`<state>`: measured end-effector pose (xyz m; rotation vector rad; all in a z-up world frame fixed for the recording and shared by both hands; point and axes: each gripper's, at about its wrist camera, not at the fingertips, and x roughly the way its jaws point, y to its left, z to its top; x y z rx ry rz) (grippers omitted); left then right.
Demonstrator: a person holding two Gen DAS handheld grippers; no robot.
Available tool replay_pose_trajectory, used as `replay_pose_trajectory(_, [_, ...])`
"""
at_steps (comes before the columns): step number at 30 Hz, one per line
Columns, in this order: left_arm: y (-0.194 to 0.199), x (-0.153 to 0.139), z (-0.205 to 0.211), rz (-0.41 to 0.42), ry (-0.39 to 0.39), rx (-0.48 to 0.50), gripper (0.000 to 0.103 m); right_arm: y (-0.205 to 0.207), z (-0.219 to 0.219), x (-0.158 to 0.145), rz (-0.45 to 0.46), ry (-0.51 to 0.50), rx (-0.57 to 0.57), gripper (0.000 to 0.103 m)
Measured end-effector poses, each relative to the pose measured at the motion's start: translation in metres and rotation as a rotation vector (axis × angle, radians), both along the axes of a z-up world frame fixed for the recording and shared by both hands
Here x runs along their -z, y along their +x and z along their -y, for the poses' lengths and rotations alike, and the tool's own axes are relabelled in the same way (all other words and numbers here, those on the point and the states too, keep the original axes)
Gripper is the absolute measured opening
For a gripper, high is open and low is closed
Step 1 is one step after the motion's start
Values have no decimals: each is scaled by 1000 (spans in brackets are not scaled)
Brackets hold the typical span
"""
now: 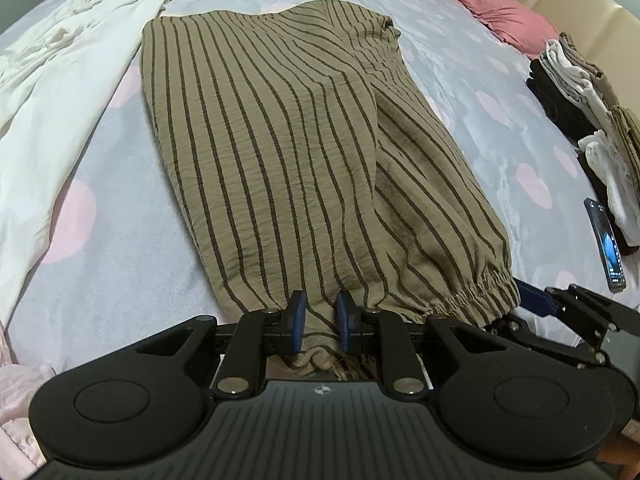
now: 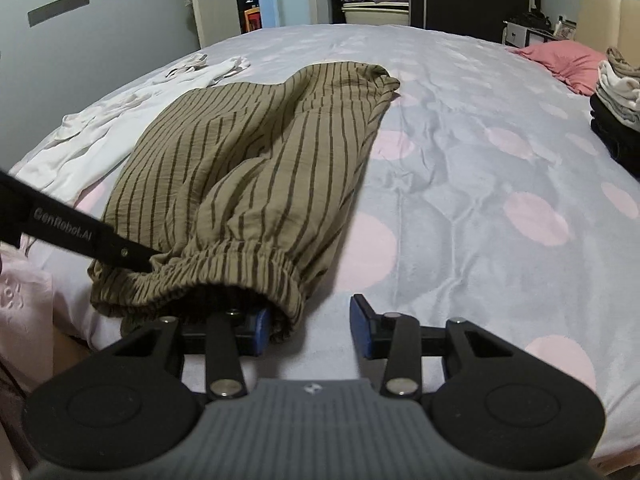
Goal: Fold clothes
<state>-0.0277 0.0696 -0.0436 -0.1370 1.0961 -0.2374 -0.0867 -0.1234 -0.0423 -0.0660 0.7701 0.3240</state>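
Observation:
An olive garment with dark stripes (image 1: pixel 280 140) lies lengthwise on the bed, its elastic hem toward me. My left gripper (image 1: pixel 322 320) is shut on the near edge of the fabric, which bunches up between the blue pads. In the right wrist view the striped garment (image 2: pixel 248 152) has its gathered hem lifted over the left finger of my right gripper (image 2: pixel 310 328). That gripper is open, its right finger resting on bare sheet. The left gripper's arm (image 2: pixel 136 256) enters from the left and ends in the hem.
A white garment (image 1: pixel 60 100) sprawls to the left of the striped one. Folded clothes (image 1: pixel 580 92) are stacked at the right, with a phone (image 1: pixel 606 240) beside them. A pink pillow (image 1: pixel 500 16) lies by the headboard. Dotted sheet (image 2: pixel 480 220) spreads to the right.

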Motion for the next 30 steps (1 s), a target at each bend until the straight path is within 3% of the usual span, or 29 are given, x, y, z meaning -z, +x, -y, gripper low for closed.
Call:
replay_pose_trajectory(11, [-4, -3, -1, 10, -12, -15, 15, -12, 21, -4, -41, -8, 44, 39])
replay_pose_trajectory(14, [-6, -7, -1, 30, -21, -15, 15, -18, 20, -8, -14, -11, 19, 39])
replay_pose_trajectory(19, [-9, -13, -2, 58, -34, -16, 15, -22, 9, -11, 25, 2, -49, 53])
replay_pose_trajectory(25, [-8, -12, 2, 59, -33, -5, 15, -6, -2, 0, 23, 1, -50, 55])
replay_pose_trajectory(26, [-8, -11, 2, 58, -31, -3, 15, -3, -2, 0, 24, 3, -48, 53])
replay_pose_trajectory(27, [-8, -11, 3, 56, -31, -2, 15, -1, -1, 0, 20, 4, -45, 45])
replay_pose_trajectory(28, [-8, -11, 3, 56, -32, 0, 15, 0, 1, 0, 11, 7, -43, 19])
replay_pose_trajectory(30, [-7, -10, 3, 53, -30, 4, 15, 1, 4, 2, -14, 13, -36, 14])
